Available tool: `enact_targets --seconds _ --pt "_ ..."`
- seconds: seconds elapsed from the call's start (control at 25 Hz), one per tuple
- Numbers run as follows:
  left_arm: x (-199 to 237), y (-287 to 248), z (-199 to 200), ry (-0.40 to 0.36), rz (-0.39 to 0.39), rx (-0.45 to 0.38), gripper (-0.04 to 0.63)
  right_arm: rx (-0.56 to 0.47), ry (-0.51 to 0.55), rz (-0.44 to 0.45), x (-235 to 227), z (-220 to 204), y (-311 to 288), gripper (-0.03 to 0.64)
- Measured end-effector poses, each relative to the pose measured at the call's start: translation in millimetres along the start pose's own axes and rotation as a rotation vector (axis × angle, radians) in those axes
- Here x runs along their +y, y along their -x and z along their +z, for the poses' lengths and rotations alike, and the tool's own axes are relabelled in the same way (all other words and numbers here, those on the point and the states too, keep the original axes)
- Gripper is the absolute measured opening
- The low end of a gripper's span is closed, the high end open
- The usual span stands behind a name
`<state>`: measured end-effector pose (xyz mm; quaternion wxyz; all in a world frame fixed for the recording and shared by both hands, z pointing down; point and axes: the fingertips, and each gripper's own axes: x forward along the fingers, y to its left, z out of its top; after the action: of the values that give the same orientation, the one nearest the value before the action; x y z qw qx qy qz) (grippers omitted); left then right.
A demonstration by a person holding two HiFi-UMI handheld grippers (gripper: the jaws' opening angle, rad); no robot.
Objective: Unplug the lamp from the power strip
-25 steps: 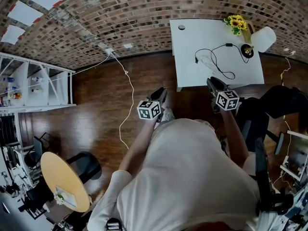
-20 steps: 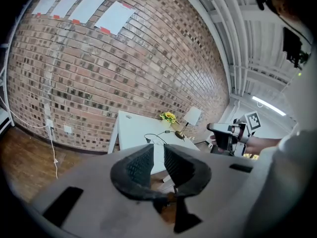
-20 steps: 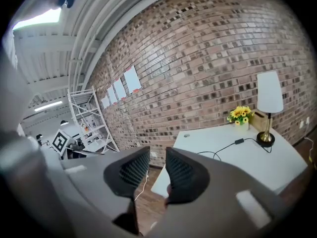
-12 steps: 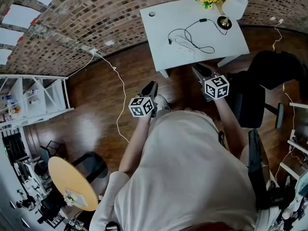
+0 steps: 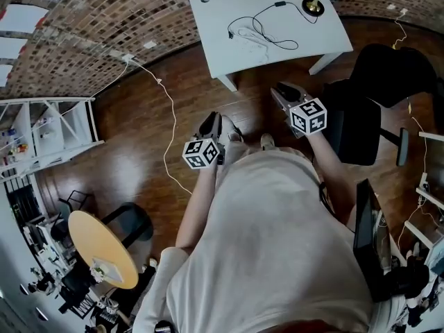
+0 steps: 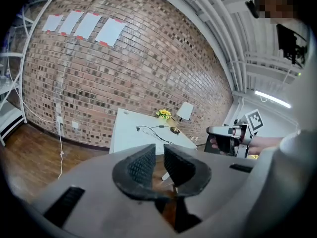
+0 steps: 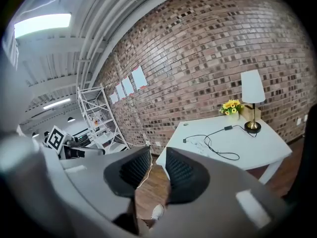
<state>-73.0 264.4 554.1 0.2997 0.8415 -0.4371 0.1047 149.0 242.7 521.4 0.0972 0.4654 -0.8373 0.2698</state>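
1. Because a white floor cable (image 5: 166,116) trails from the wall across the wooden floor just left of the person's feet, a step that way could snag it.
2. Above the floor, well short of the desk (image 5: 208,16), the left gripper (image 5: 211,121) has its jaws a narrow gap apart with nothing between. That gap looks too tight to straddle a plug.
3. On the desk, the lamp's black plug (image 5: 230,33) seems to sit in the white power strip (image 5: 251,39), pale on pale and hard to make out. A one-handed pull could drag the strip off.
4. Nearer the desk's front edge, the right gripper (image 5: 282,89) is likewise narrowly parted and empty.
5. At the far right corner stands the lamp (image 5: 313,4). A tug on its looping cord (image 5: 277,41) could topple it.
6. Beside the right arm, the black office chair (image 5: 361,109) crowds the approach.
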Motion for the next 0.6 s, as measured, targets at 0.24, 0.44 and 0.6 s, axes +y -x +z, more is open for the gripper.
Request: enact_targets --seconds 0.24,0.44,0.6 --pt "-3 20 -31 0.023 0.055 0.017 0.052 0.075 0.039 0.014 4 -41 12 0.098" --pt "-5 41 -49 0.064 0.102 0.006 0.045 0.118 0.036 0.031 8 -67 23 0.101" --pt "0 52 -56 0.092 0.097 -0.009 0.020 0.140 0.040 0.043 16 -79 22 0.104"
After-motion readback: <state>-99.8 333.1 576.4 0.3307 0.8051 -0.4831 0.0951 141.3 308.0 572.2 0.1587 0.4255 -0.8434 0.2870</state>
